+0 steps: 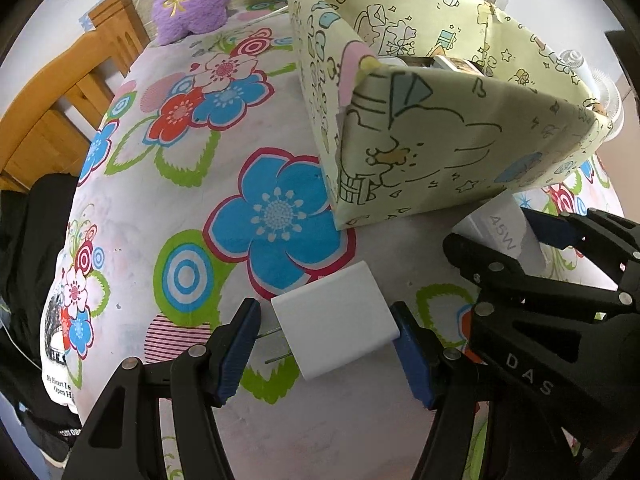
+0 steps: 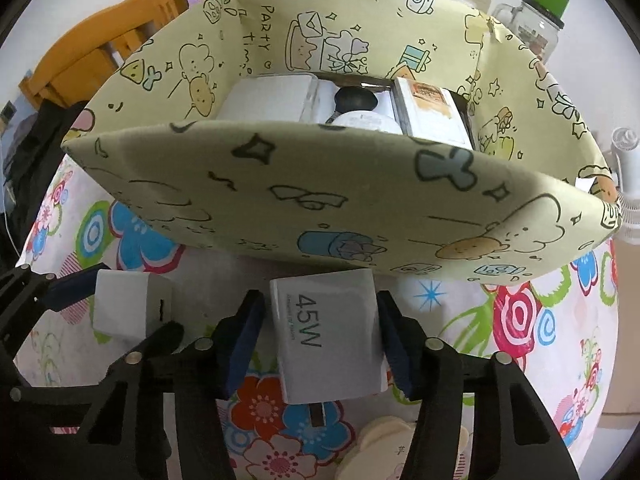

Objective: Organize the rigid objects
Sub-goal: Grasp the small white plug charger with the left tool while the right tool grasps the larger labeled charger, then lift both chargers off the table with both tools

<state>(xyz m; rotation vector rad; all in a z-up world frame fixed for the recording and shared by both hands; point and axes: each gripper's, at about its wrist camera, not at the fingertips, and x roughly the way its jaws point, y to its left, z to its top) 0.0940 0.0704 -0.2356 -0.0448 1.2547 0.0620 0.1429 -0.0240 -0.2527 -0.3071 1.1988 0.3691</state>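
Right wrist view alone shows you inside the yellow cartoon-print box (image 2: 320, 184), where white items and a carton already lie. Your right gripper (image 2: 320, 344) points steeply down, jaws narrowed onto the grey 45W box (image 2: 328, 336) just before the box wall. Your left gripper (image 1: 326, 344) tilts down likewise, pads pressing the white plug charger (image 1: 336, 320) above the floral tablecloth (image 1: 160, 200).
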